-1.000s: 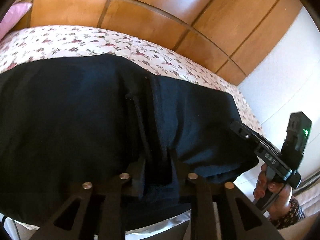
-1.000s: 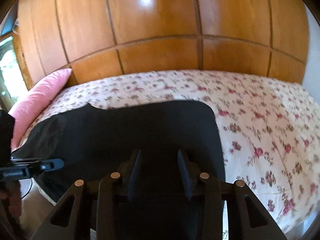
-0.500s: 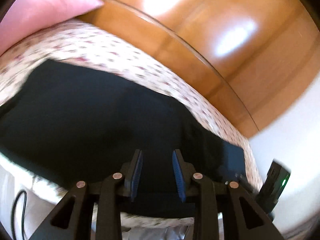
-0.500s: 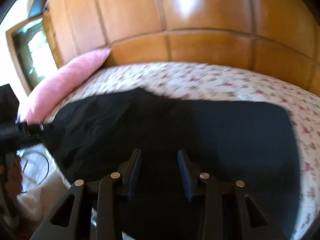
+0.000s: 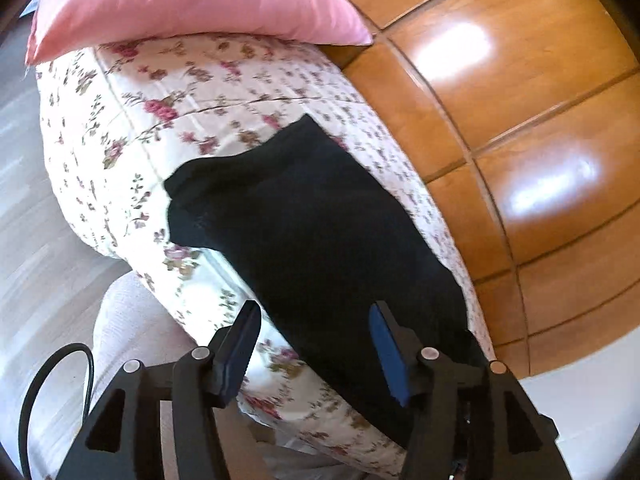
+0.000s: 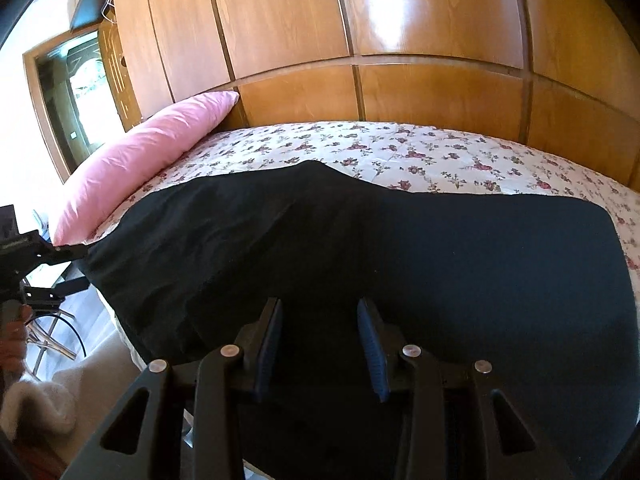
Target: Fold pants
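Black pants (image 6: pixel 400 264) lie spread flat along the near edge of a floral bedspread (image 6: pixel 420 152). My right gripper (image 6: pixel 320 332) hovers over their middle, jaws apart, with dark cloth under the gap and none visibly pinched. My left gripper (image 5: pixel 316 340) is at the pants' left end (image 5: pixel 304 216). Its jaws are opening wide, and the cloth passes beneath them without being pressed. In the right wrist view the left gripper (image 6: pixel 74 268) shows at the left edge, tips next to the pants' end, held by a person's hand (image 6: pixel 16 332).
A pink pillow (image 6: pixel 140 164) lies at the bed's left end, also the pillow (image 5: pixel 192 0) in the left view. Wooden wall panels (image 6: pixel 360 40) run behind the bed. A black cable (image 5: pixel 52 384) and pale fabric (image 5: pixel 132 320) lie by the bed's edge over the floor (image 5: pixel 24 200).
My left gripper let go of the bunched pants, travelled left toward the pillow end, rolled, and spread its jaws. The right view swung left; the pants now lie stretched out.
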